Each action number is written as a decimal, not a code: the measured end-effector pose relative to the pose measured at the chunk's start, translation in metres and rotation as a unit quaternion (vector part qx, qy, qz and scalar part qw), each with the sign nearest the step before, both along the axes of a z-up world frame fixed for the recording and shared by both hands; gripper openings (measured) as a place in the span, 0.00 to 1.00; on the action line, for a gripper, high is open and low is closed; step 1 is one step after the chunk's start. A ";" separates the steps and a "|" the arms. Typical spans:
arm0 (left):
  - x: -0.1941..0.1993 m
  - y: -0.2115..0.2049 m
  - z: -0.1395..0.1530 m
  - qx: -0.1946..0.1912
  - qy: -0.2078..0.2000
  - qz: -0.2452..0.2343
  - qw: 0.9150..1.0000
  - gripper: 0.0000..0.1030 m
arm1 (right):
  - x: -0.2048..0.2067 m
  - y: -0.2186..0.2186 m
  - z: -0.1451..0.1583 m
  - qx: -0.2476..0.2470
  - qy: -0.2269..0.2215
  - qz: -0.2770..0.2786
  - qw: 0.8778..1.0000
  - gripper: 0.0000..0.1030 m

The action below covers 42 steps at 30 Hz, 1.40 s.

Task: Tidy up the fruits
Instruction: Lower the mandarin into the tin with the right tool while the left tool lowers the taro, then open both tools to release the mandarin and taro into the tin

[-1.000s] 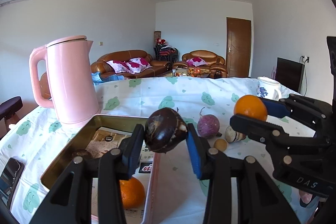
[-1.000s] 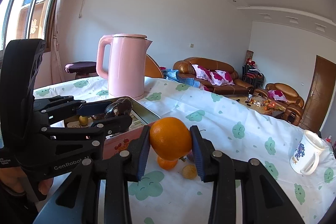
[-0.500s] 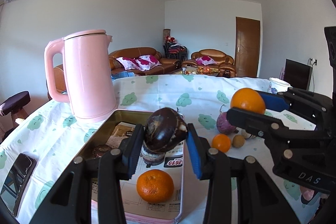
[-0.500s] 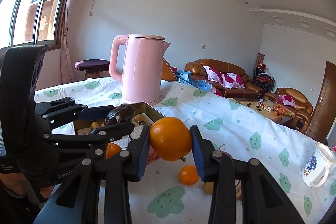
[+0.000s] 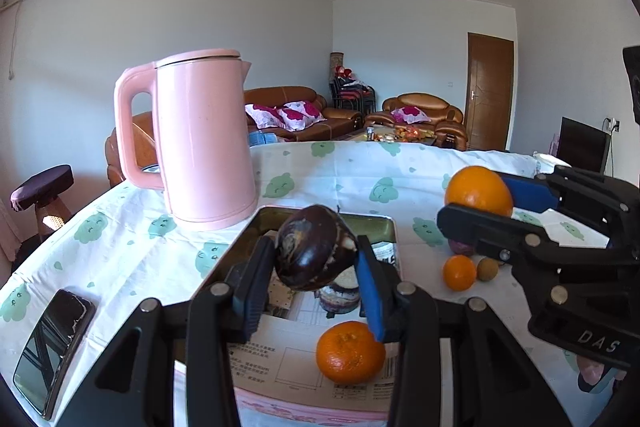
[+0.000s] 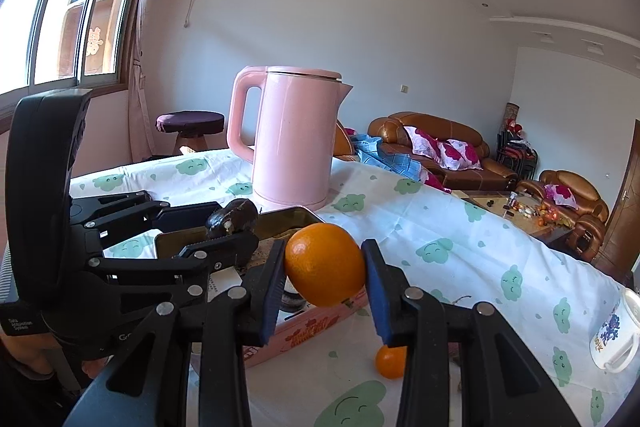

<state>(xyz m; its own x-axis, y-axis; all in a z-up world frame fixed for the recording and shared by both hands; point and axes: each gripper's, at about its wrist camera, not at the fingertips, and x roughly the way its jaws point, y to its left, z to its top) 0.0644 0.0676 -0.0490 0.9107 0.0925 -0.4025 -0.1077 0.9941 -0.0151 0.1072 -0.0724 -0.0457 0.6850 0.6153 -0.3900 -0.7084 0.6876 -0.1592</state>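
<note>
My left gripper (image 5: 314,261) is shut on a dark purple-brown round fruit (image 5: 314,247) and hangs over the pink-sided tin box (image 5: 384,227). In the box lie a mandarin (image 5: 350,351), a round dark item and printed papers. My right gripper (image 6: 325,265) is shut on a large orange (image 6: 325,265), held just right of the box's edge (image 6: 320,323). On the cloth to the right lie a small mandarin (image 5: 459,271), a small tan fruit (image 5: 488,269) and a purple fruit (image 5: 460,247), mostly hidden by the right gripper. The left gripper (image 6: 236,227) also shows in the right wrist view.
A tall pink kettle (image 5: 204,139) stands just behind the box. A black phone (image 5: 56,343) lies at the table's near left. A white mug (image 6: 614,335) stands at the far right. The table has a white cloth with green prints (image 5: 348,171).
Both grippers have shifted sideways to the left along the table with their fruits; the box and kettle now sit further right in both views, and the left gripper is over the box.
</note>
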 end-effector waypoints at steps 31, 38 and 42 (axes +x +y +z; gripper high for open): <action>0.014 0.044 -0.014 0.006 0.055 0.020 0.998 0.41 | 0.019 0.059 -0.022 -0.038 0.047 0.030 0.998 0.38; 0.019 0.050 -0.017 0.002 0.068 0.019 0.998 0.41 | 0.019 0.065 -0.028 -0.049 0.055 0.035 0.997 0.38; 0.020 0.050 -0.017 0.003 0.073 0.020 0.997 0.42 | 0.019 0.068 -0.033 -0.053 0.061 0.038 0.996 0.38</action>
<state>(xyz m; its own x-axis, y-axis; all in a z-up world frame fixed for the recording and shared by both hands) 0.0840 0.1173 -0.0661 0.8378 0.1309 -0.5300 -0.1479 0.9889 0.0104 0.1259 -0.0047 -0.0782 0.5814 0.6141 -0.5337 -0.7761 0.6156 -0.1371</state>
